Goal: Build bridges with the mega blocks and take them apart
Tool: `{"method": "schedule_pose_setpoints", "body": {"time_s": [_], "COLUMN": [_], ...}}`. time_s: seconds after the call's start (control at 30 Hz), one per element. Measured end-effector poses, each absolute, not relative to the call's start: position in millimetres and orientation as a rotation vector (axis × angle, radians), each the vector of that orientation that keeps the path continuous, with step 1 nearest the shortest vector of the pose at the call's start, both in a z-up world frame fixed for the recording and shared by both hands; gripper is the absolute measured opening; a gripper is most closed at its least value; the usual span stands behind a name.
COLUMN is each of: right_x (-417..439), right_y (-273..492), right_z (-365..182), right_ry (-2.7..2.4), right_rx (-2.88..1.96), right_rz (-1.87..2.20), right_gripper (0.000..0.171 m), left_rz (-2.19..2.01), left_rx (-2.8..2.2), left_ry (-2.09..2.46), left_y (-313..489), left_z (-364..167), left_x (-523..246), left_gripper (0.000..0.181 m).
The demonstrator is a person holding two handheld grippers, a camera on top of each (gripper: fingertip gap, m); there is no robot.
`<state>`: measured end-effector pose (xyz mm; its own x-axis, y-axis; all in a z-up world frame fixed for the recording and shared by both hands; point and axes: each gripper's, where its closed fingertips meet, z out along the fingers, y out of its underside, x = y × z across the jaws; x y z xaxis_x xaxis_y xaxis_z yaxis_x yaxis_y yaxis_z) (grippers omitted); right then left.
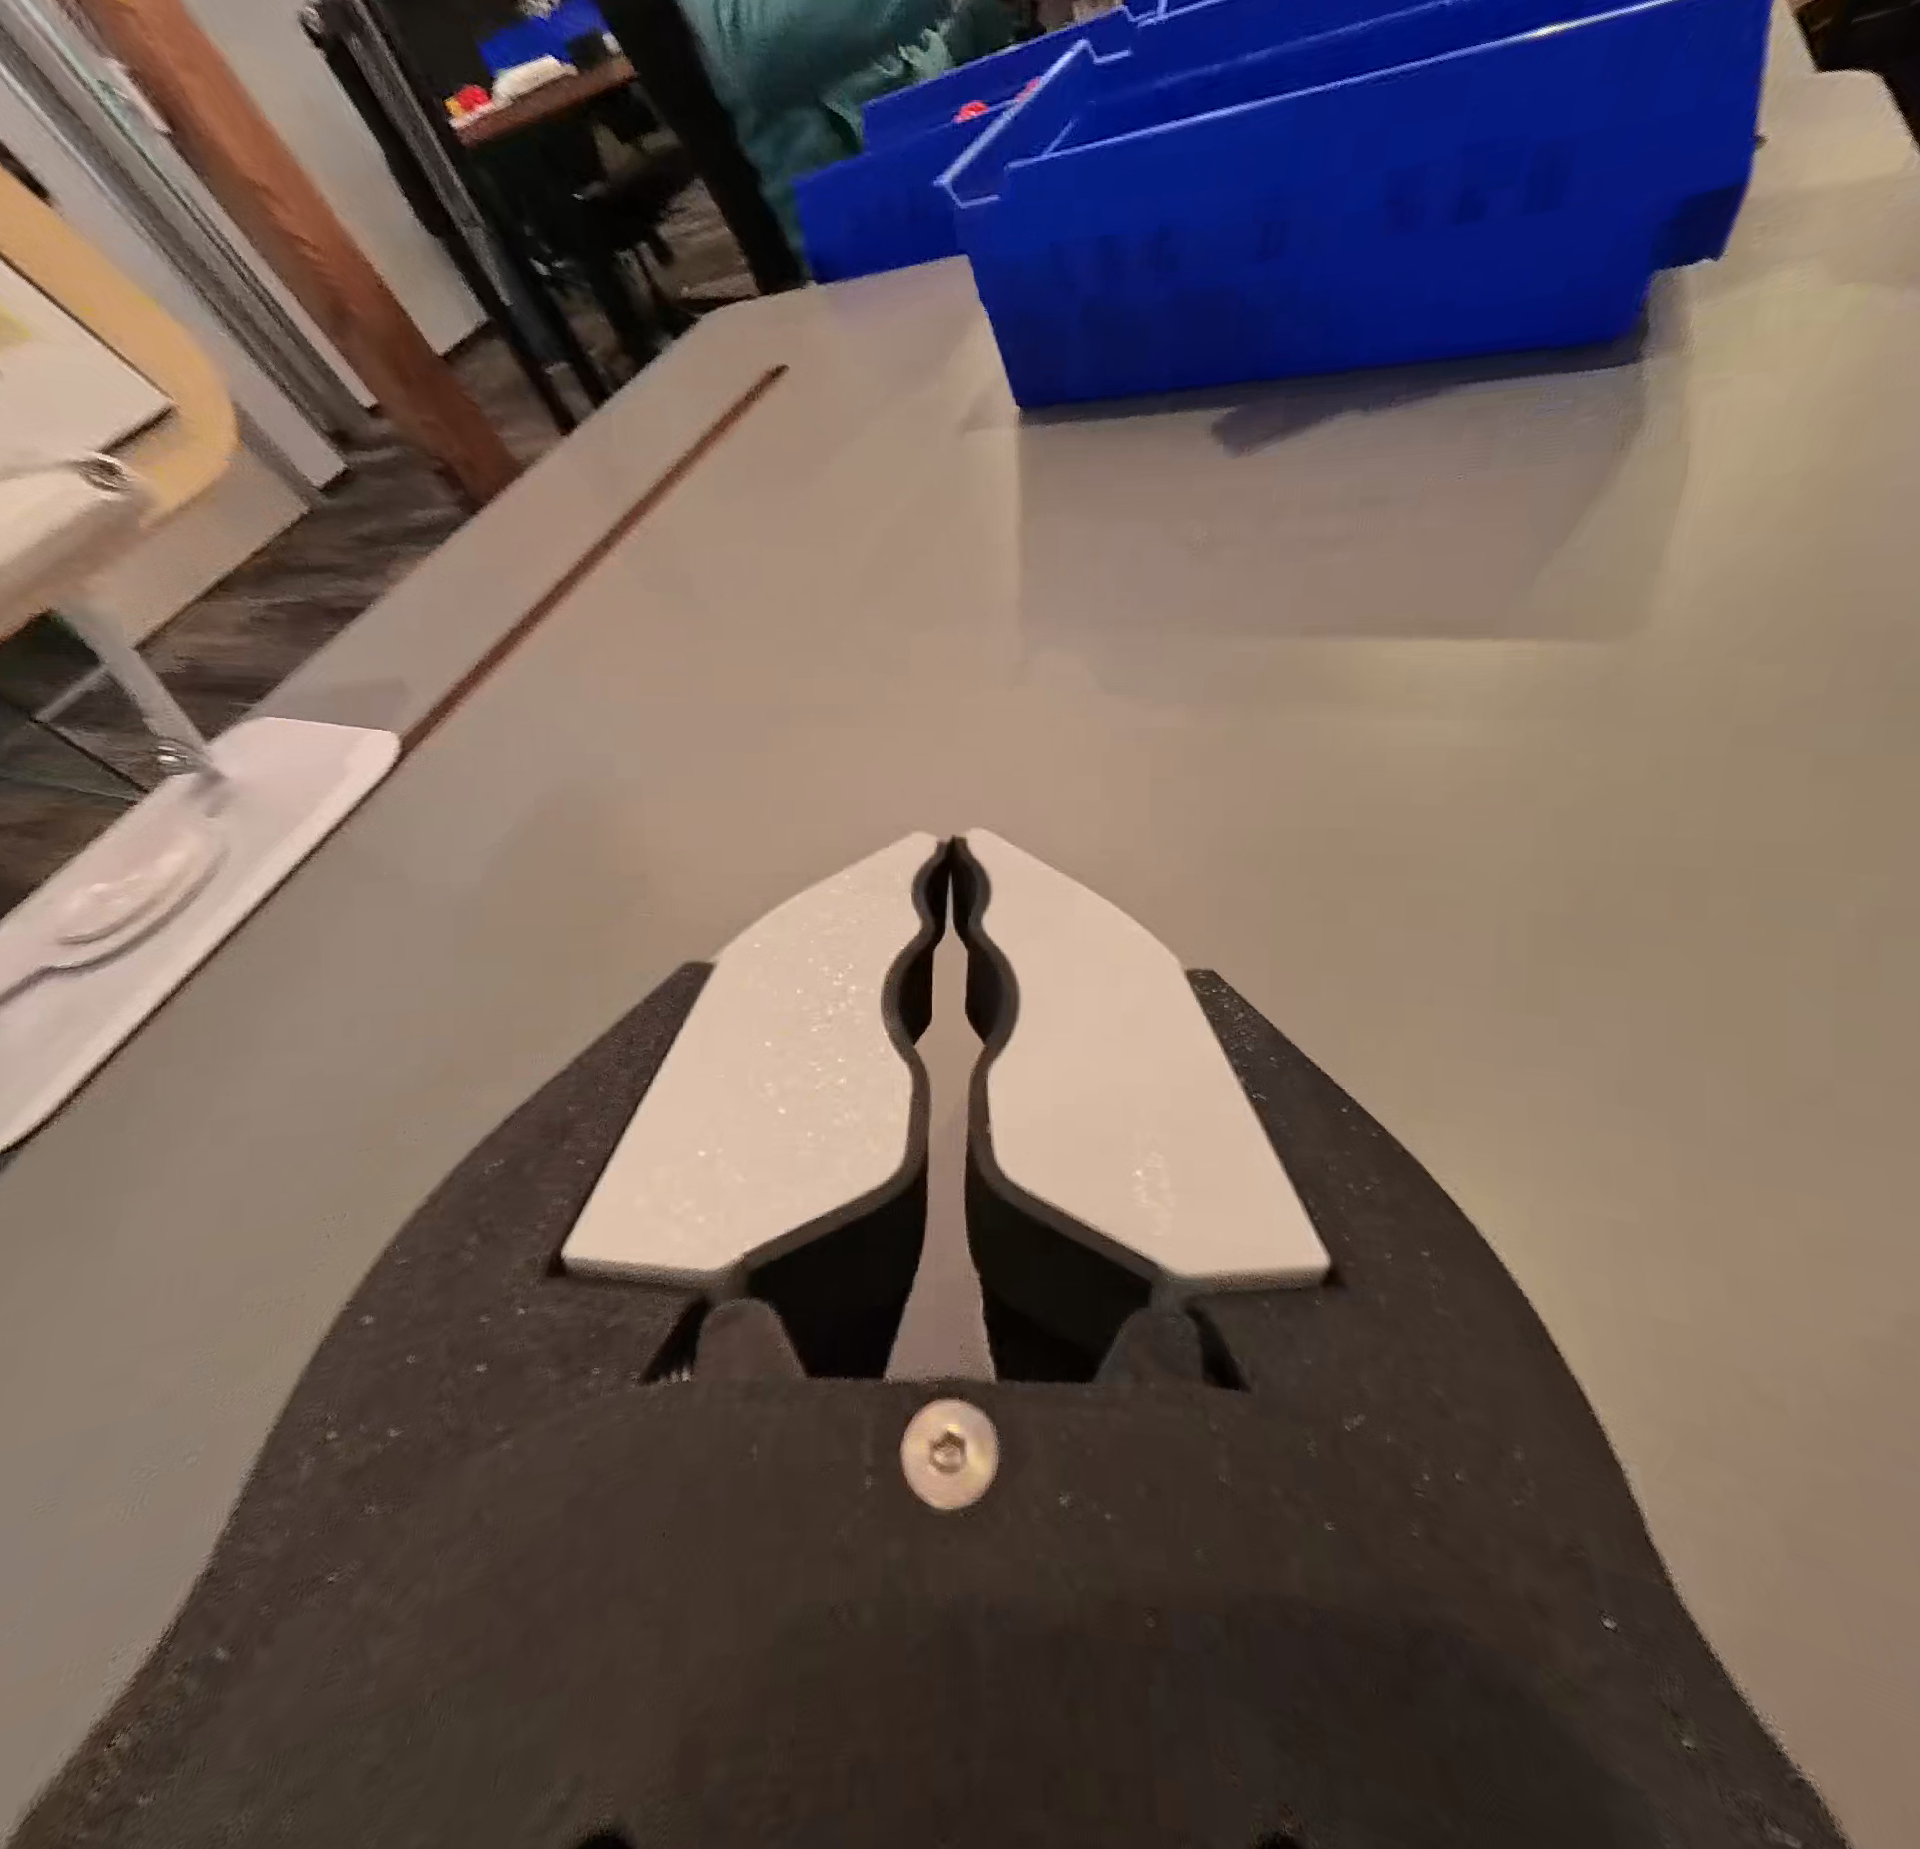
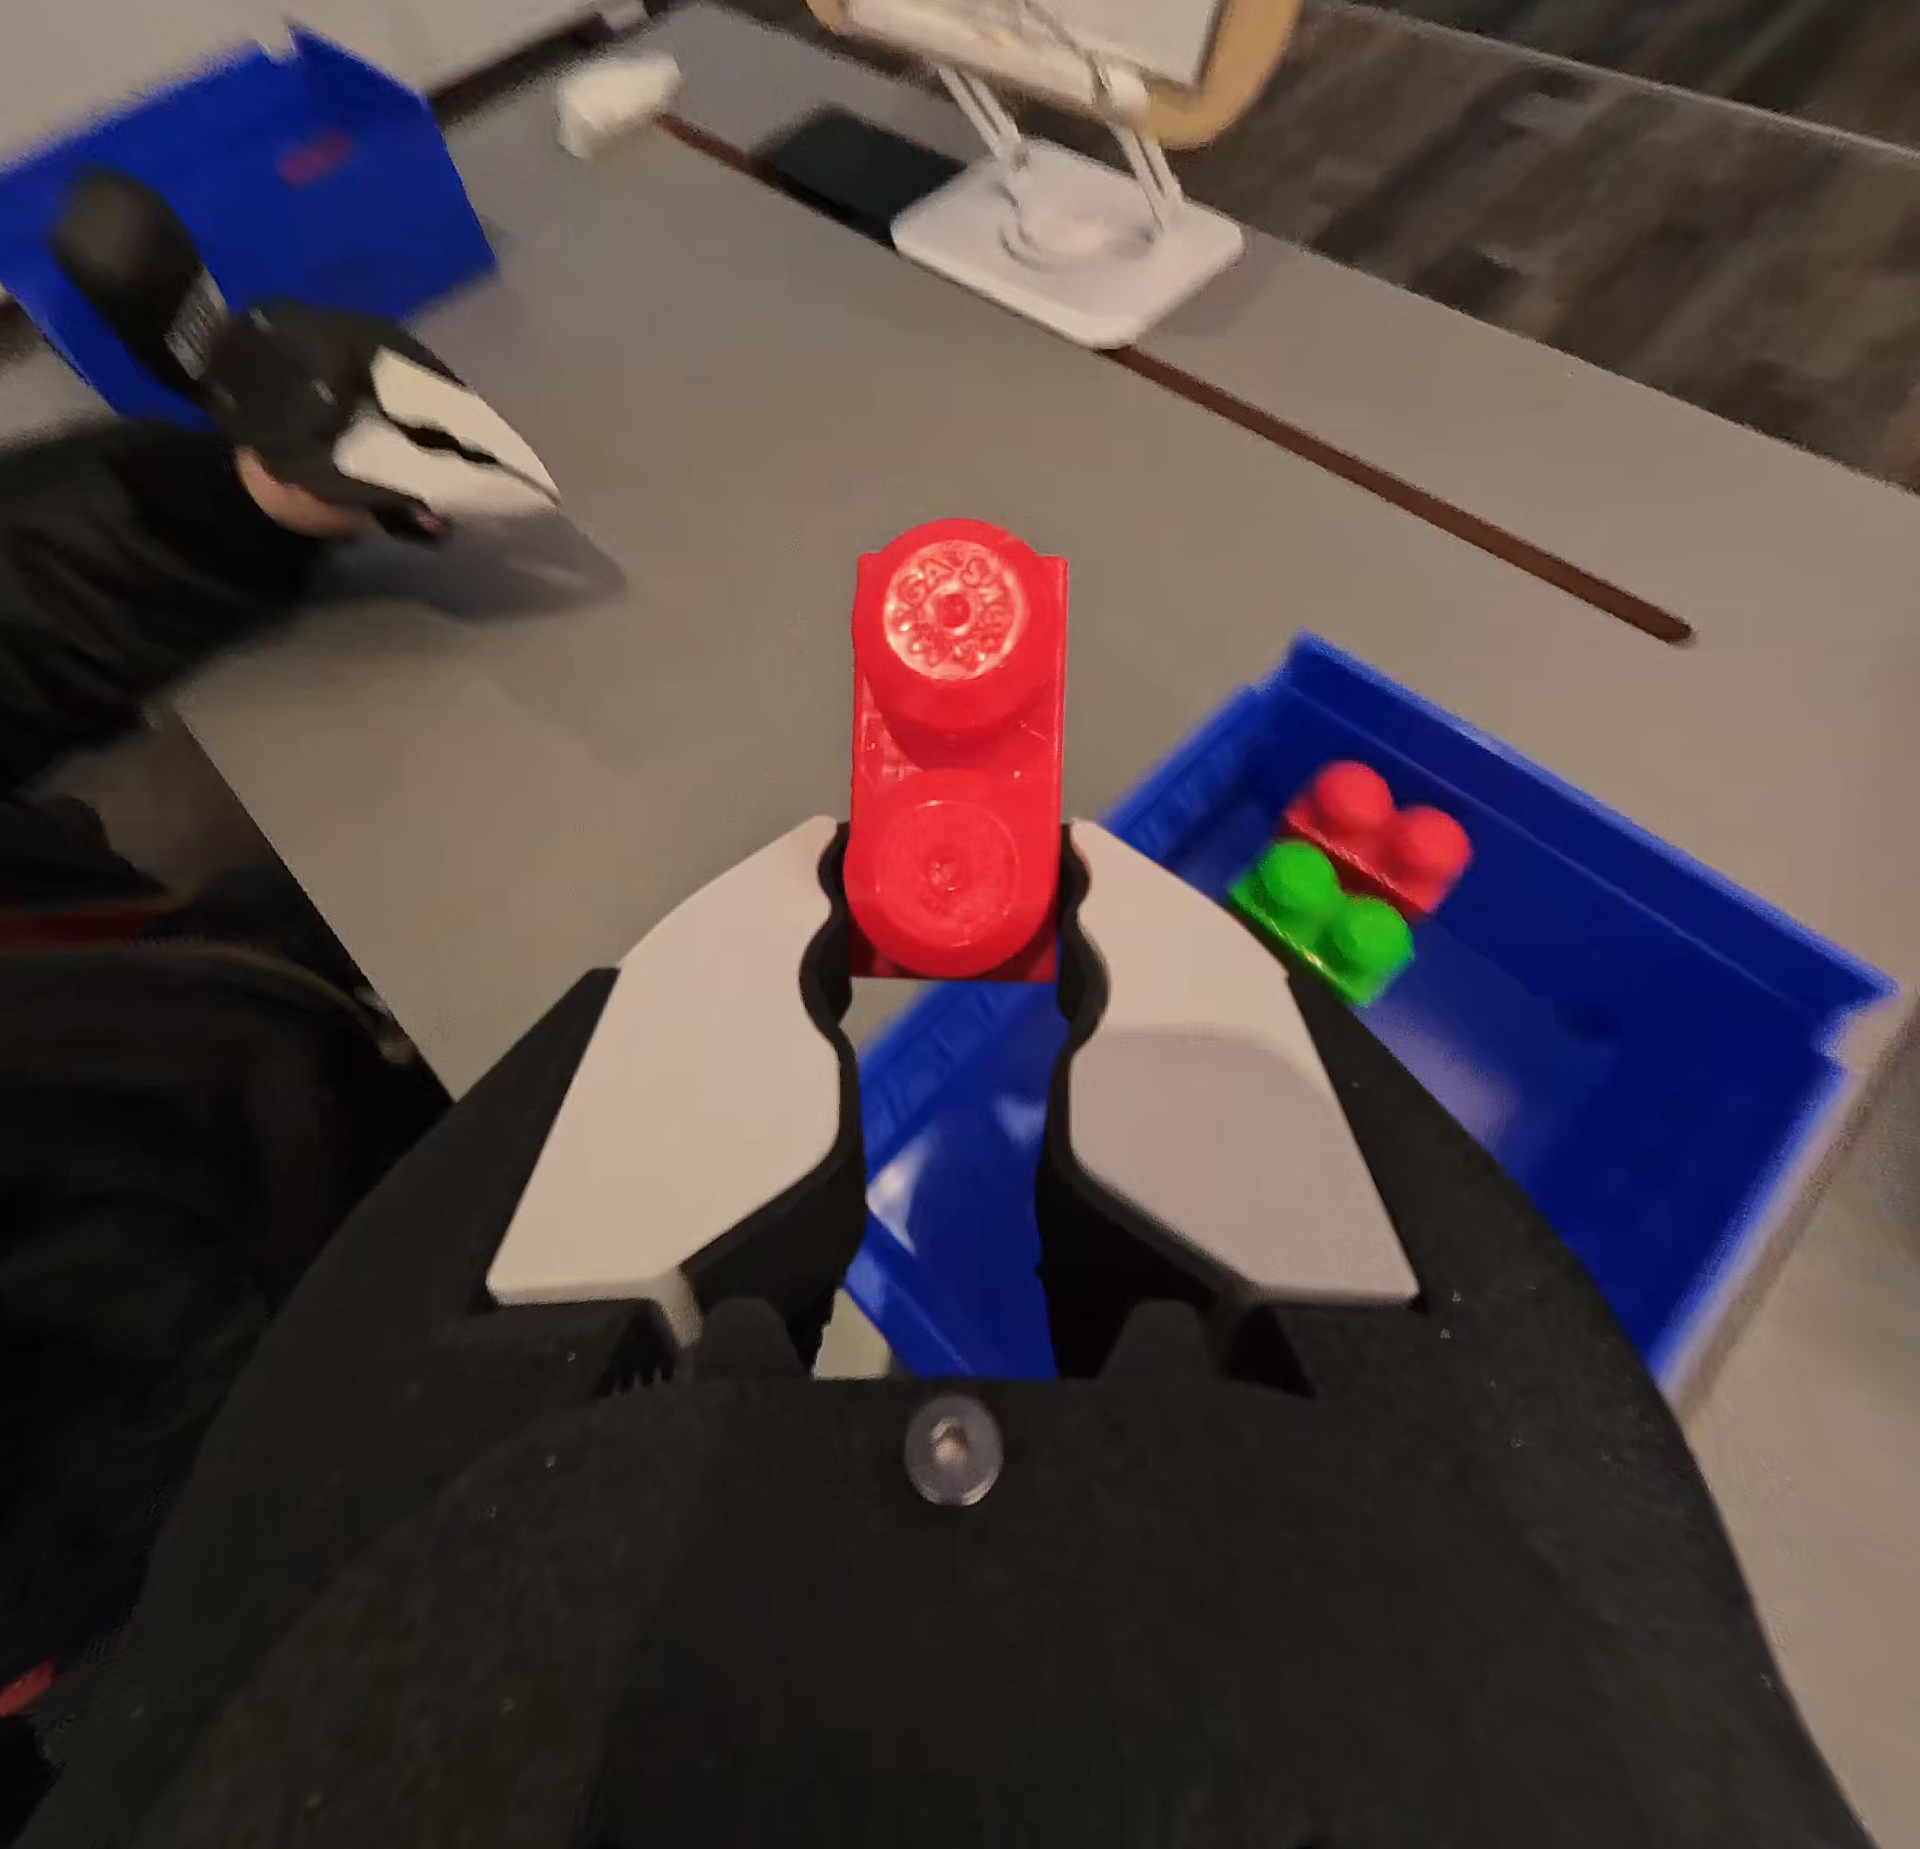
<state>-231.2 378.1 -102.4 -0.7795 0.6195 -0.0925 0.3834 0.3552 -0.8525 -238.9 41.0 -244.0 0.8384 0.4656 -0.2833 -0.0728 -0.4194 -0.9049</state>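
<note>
My right gripper (image 2: 951, 843) is shut on a red two-stud block (image 2: 956, 729) and holds it in the air above the grey table, studs facing the camera. Below it to the right, a blue bin (image 2: 1621, 1051) holds a red block (image 2: 1377, 838) and a green block (image 2: 1325, 916) side by side. My left gripper (image 1: 954, 841) is shut and empty, low over the bare grey table (image 1: 1247, 760). It also shows in the right wrist view (image 2: 520, 469) at the left, held by a hand.
Several blue bins (image 1: 1351, 241) stand at the far right of the table in the left wrist view; another blue bin (image 2: 260, 210) shows far left in the right wrist view. A white stand (image 2: 1070, 241) with a framed board sits at the table's edge. A person in a teal sleeve (image 1: 810, 23) is behind. The grippers' ends are close to 40 cm from one another.
</note>
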Motion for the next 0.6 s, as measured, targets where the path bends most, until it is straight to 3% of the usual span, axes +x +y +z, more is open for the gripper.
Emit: {"method": "schedule_pose_setpoints", "body": {"time_s": [0.17, 0.4, 0.6], "right_x": [-223.6, -237.8, -251.1], "right_y": [443.4, 445.0, 432.5], "right_z": [-168.7, -262.7, -290.5], "right_ry": [-2.604, -2.922, -2.967], "right_rx": [-0.879, -0.573, -0.323], "right_rz": [1.135, 0.727, 0.659], "right_gripper": [0.037, 0.037, 0.037], "left_rz": [0.524, 0.498, 0.505], "left_rx": [-1.905, -1.850, -1.780], "left_ry": [-0.299, -0.221, -0.230], "left_y": [48.7, 58.1, 63.6], "left_z": [-253.3, -248.2, -235.5], "left_x": [-236.9, -225.3, -221.3], "left_gripper": [0.000, 0.000, 0.000]}}
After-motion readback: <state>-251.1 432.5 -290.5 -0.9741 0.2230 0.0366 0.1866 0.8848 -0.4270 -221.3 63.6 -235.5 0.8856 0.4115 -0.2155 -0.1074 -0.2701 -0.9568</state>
